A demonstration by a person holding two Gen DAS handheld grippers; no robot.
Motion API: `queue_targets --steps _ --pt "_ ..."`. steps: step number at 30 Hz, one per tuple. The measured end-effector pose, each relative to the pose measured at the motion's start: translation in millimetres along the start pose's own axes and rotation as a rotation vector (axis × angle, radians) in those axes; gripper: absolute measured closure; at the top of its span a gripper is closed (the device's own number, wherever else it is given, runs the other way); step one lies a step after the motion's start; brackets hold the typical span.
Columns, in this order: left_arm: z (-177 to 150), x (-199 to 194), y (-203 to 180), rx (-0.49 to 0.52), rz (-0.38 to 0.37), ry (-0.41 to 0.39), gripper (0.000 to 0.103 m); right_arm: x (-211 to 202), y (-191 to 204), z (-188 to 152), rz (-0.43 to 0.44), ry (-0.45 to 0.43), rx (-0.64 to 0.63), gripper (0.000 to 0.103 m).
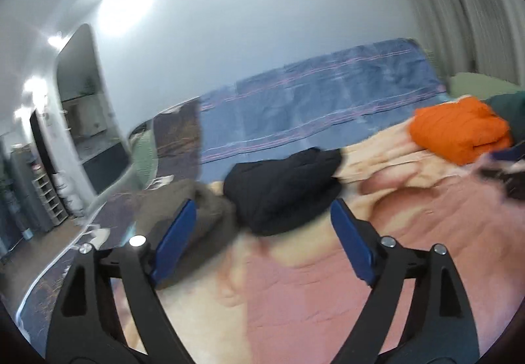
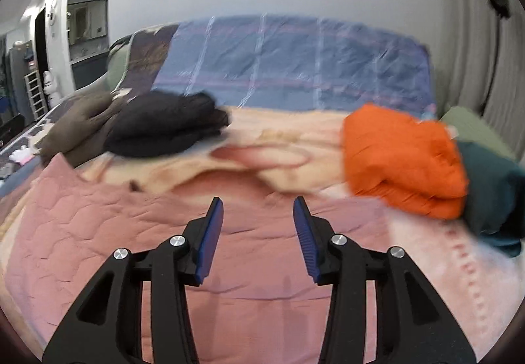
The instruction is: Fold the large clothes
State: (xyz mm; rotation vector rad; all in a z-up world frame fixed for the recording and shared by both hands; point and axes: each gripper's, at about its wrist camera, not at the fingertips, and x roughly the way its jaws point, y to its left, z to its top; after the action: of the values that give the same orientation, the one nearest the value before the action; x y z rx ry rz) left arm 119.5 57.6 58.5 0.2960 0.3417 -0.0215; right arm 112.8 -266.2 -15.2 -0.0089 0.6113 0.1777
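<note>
A folded black garment point(image 1: 282, 190) point(image 2: 170, 124) lies on the pink quilt point(image 1: 377, 265) point(image 2: 98, 232), with a folded brown garment point(image 1: 193, 219) point(image 2: 78, 124) beside it on its left. A folded orange garment point(image 1: 459, 131) point(image 2: 403, 160) and a dark teal one point(image 2: 495, 193) lie at the right. My left gripper point(image 1: 262, 210) is open and empty, just short of the black and brown garments. My right gripper point(image 2: 257, 203) is open and empty above the bare quilt, apart from all clothes. Both views are blurred.
A blue striped blanket point(image 1: 311, 101) point(image 2: 288, 65) covers the bed's far part against the wall. A green pillow point(image 2: 472, 128) lies at the far right by a curtain point(image 2: 475, 36). At left are a floor point(image 1: 42, 242), a white shelf point(image 1: 49, 200) and a doorway point(image 2: 88, 13).
</note>
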Motion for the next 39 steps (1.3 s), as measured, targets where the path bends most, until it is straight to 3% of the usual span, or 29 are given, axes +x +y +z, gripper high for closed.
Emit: queue_targets --steps 3,4,5,7,9,11,26,31,35,39 --pt "-5.4 21.2 -19.8 -0.024 -0.147 0.099 0.016 31.1 -5.3 -11.0 -0.013 0.106 0.049 0.056" --pt "-14.7 38.1 -31.1 -0.019 -0.171 0.153 0.015 42.0 -7.9 -15.2 -0.017 0.139 0.068 0.050" --pt "-23.0 51.1 -38.5 -0.008 -0.175 0.188 0.014 56.8 -16.0 -23.4 -0.002 0.172 0.098 0.049" --pt "-60.1 102.1 -57.3 0.034 -0.142 0.343 0.012 67.9 -23.0 -32.5 0.031 0.185 0.135 0.048" --pt "-82.8 129.6 -51.9 -0.063 -0.206 0.428 0.008 62.1 -15.9 -31.7 0.009 0.167 0.112 0.047" --pt "-76.9 122.0 -38.2 -0.112 -0.232 0.403 0.008 62.4 -8.7 -34.5 -0.016 0.161 0.075 0.046" --pt "-81.1 124.3 -47.3 -0.099 -0.229 0.405 0.007 67.6 -7.4 -35.4 -0.023 0.158 0.071 0.045" --pt "-71.2 103.8 -34.2 -0.142 -0.236 0.380 0.007 34.0 1.2 -32.1 -0.060 0.103 0.067 0.045" --pt "-61.5 65.2 -22.9 -0.159 -0.284 0.287 0.007 -6.2 25.9 -31.0 0.026 0.018 0.024 0.045" --pt "-55.8 60.4 -17.0 -0.166 -0.269 0.255 0.007 -1.1 45.2 -18.0 0.095 0.008 0.022 0.045"
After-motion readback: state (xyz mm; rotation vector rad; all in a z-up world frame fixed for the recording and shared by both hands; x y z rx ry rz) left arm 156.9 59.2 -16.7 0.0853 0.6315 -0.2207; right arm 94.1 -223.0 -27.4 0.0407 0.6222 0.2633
